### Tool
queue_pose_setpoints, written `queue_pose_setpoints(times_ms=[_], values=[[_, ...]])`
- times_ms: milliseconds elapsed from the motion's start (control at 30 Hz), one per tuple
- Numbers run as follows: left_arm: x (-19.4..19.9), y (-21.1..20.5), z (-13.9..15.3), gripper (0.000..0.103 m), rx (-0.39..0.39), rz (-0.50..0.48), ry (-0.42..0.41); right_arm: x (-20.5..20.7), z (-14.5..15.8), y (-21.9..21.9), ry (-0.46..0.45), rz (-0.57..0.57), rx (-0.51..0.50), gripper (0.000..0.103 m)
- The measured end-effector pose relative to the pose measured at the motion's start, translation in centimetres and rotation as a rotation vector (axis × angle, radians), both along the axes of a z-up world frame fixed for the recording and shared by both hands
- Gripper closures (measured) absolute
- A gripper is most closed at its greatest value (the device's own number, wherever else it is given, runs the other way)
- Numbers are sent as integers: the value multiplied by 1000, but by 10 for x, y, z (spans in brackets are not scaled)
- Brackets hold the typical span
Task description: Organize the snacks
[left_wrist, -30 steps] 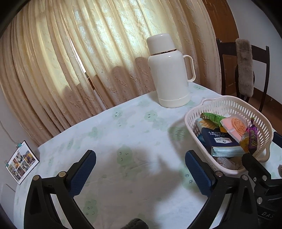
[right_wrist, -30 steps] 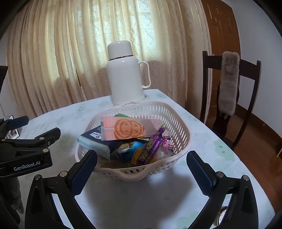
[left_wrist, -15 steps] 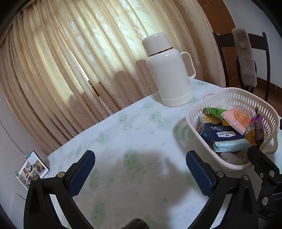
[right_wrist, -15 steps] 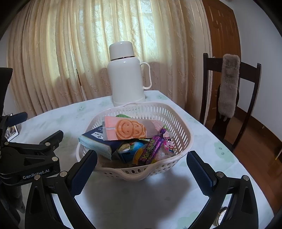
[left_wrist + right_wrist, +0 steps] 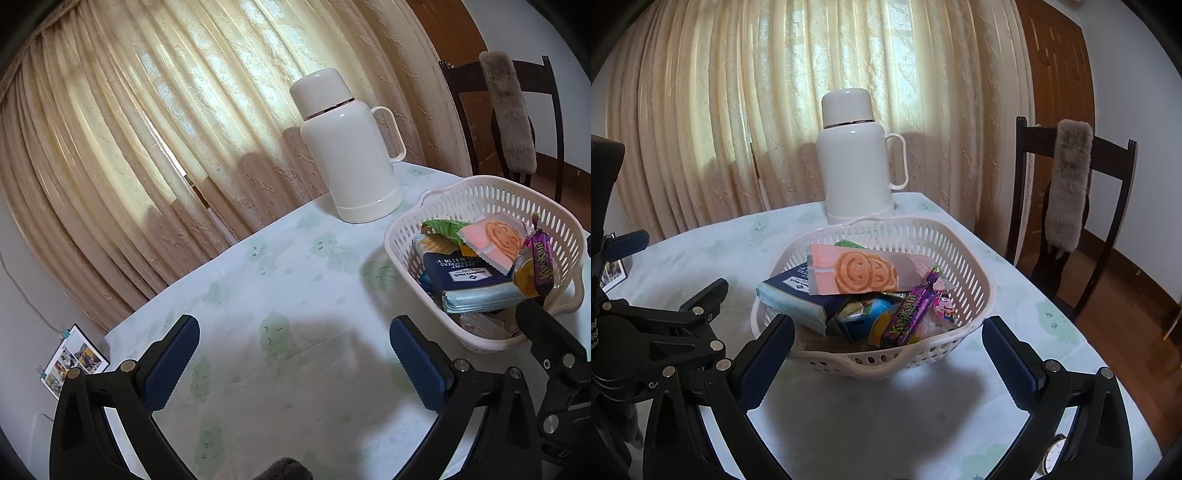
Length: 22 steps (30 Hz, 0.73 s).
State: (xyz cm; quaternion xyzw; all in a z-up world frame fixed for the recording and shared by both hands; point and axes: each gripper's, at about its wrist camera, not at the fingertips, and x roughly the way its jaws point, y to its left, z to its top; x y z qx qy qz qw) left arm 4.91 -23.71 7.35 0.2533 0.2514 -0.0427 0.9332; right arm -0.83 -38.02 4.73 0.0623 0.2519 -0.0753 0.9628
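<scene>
Snacks (image 5: pixel 864 291) all lie in the basket (image 5: pixel 975 284), heaped: pink smiley pack (image 5: pixel 864 275) on top, navy cracker box (image 5: pixel 792 284) under it toward the left, purple candy bar (image 5: pixel 910 319) leaning at the near rim, green wrapper (image 5: pixel 441 227) at the far side. None visible on the tablecloth (image 5: pixel 849 413) in either view

Change over the last second: in the left wrist view the basket has slid toward the right edge and the curtain (image 5: pixel 147 147) and flask (image 5: pixel 351 155) fill more of the frame, so the left gripper (image 5: pixel 295 360) has tilted up and pulled slightly away from the basket. In the right wrist view the basket has grown a little and sits closer between the fingers; the right gripper (image 5: pixel 888 356) has eased toward it. Snacks themselves have not shifted

Gripper state: left spread wide, nothing between the pads, only bare cloth ahead. Right also spread wide, empty, with the basket's near rim just ahead of and between its fingertips; flask directly beyond

Reading: contents are gathered as the task would want. The scene fits either a basket already filled or one about to be unpacked and sorted; frames do not settle which
</scene>
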Motion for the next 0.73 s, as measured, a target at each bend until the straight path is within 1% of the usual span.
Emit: queue_pose_setpoints(times_ms=[567, 733], values=[[-3, -3, -2, 0, 41, -10, -31, 0, 0, 1, 0, 0, -1, 2], [-4, -4, -2, 0, 44, -10, -27, 0, 0, 1, 0, 0, -1, 2]])
